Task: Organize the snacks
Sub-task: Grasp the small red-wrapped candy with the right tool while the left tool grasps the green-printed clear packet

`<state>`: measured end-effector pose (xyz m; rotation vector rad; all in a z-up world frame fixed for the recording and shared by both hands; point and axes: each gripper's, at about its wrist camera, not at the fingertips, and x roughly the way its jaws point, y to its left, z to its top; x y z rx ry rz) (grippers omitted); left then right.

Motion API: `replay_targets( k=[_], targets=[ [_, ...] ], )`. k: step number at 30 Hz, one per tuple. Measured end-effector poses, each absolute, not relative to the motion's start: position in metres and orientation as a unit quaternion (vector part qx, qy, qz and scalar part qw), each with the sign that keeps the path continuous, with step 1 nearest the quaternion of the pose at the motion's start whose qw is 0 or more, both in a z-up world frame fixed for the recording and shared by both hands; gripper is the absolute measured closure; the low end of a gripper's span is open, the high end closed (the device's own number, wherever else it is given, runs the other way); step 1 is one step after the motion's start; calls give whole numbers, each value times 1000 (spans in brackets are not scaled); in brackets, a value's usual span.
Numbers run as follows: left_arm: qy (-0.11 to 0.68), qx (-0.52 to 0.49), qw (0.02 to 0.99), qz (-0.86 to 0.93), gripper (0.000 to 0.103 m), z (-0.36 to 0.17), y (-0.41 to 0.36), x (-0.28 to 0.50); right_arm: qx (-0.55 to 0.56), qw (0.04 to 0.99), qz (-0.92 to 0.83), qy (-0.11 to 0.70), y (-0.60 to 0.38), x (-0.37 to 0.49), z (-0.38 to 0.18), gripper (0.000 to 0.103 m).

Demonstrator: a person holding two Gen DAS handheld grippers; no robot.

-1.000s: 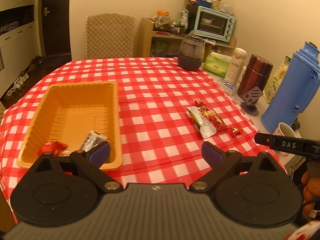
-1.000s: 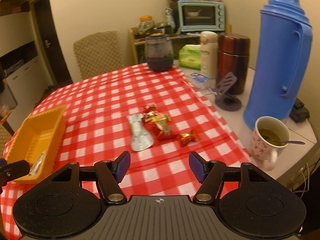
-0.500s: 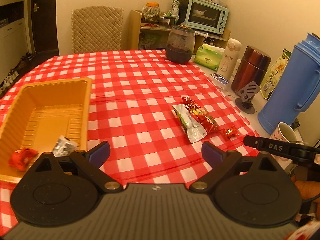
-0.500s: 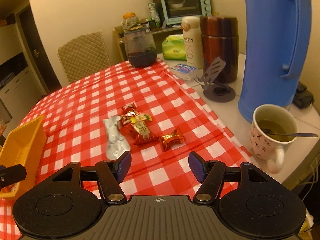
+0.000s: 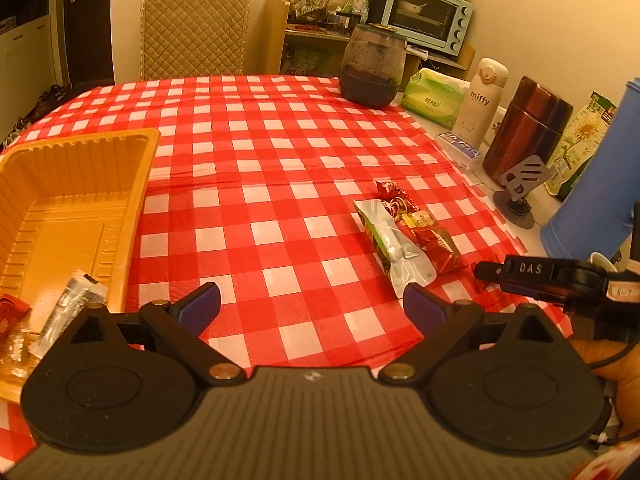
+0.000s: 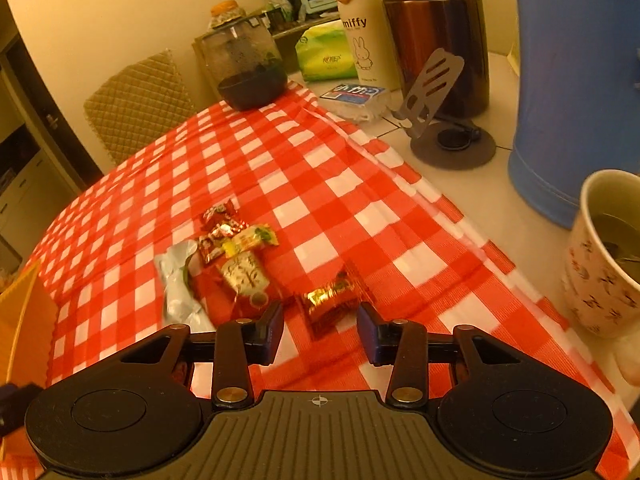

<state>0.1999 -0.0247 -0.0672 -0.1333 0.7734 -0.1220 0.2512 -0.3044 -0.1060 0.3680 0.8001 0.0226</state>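
The right gripper (image 6: 319, 326) sits low in the frame with its jaws closing around a gold-and-red candy (image 6: 329, 297), which lies on the checked surface (image 6: 320, 184) between the pads, not yet pinched. More snack packets (image 6: 236, 264) lie just left of it. The left gripper (image 5: 312, 306) hangs wide and empty, lower centre, beside the yellow tray (image 5: 132, 184) at left, where sorted snacks collect.

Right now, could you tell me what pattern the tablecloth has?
The tablecloth is a red and white check, clearest in the left wrist view.
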Motion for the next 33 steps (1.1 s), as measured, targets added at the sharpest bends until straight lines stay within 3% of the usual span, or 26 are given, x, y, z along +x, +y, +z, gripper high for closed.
replay_targets(
  k=[8,12,16,26,33],
  targets=[
    [381,-71,920,-60,6,-78,-27,212,158,907,-9,391,-299,273,-113,61],
    [384,-76,918,-59,6,-83,-27,216,111,912,-9,394,-290,274,-114,76],
    [384,-77,918,-64,6,-84,-31,222,96,913,-3,396,-288,273,-113,80],
    [369,-72,923,-80,7,-84,-46,250,102,917,53,383,-274,275,-107,80],
    [377,-82,917,-106,24,-95,-70,281,132,915,25,381,-293,275,-104,80]
  ],
)
